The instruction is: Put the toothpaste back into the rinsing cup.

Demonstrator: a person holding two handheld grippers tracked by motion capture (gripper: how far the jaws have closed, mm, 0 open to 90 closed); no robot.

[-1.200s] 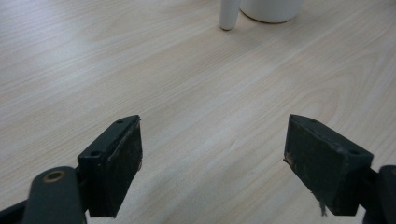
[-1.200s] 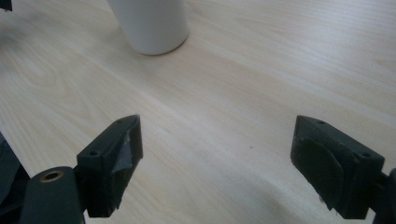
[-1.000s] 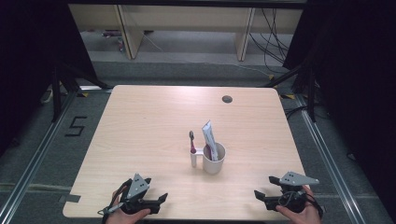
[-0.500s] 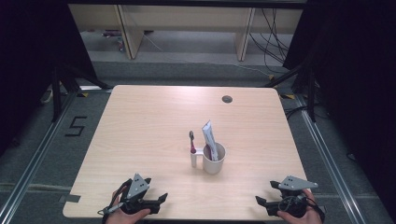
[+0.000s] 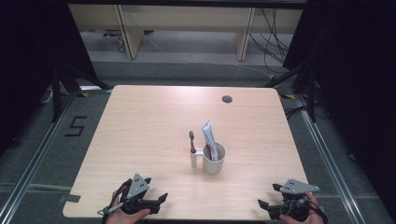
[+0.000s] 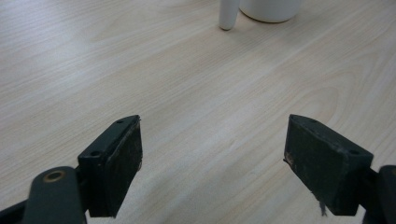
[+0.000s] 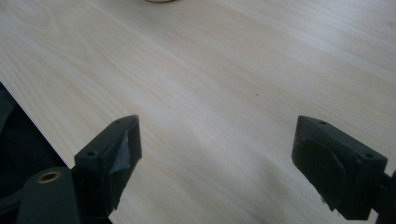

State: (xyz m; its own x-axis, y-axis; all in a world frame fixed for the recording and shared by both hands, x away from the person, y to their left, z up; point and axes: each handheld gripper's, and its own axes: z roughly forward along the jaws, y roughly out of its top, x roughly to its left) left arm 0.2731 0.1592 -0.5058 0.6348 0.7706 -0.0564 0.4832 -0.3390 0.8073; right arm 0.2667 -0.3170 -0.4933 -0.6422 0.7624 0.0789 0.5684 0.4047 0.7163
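1. Your left gripper (image 5: 161,199) rests at the near left edge of the counter (image 5: 140,121), held in your left hand (image 5: 127,213). Its grey three-cornered plate points up and its tips face right, toward the middle of the counter.
2. In the left gripper view, its fingers (image 6: 116,158) are released and spread wide. Nothing lies between them but bare wood grain.
3. Far ahead in that same view you see the foot of the white cup (image 6: 271,9) and the rounded end of its side holder (image 6: 228,16) at the top edge, well apart from the fingers.
4. In the high view, the white cup (image 5: 214,158) stands upright near the middle of the counter, somewhat nearer to you than to the far edge.
5. A toothbrush (image 5: 192,141) stands upright in the small holder (image 5: 194,157) that touches the cup's left side.
6. A toothpaste tube (image 5: 208,138) stands inside the cup, leaning slightly left.
7. A dark round hole (image 5: 227,99) sits in the counter near its far edge, right of centre.
8. Your right gripper (image 5: 263,207) sits at the near right corner, held in your right hand (image 5: 299,212), tips facing left, well apart from the cup.
9. In the right gripper view, its fingers (image 7: 114,149) are also released and wide apart, over bare counter close to the edge.
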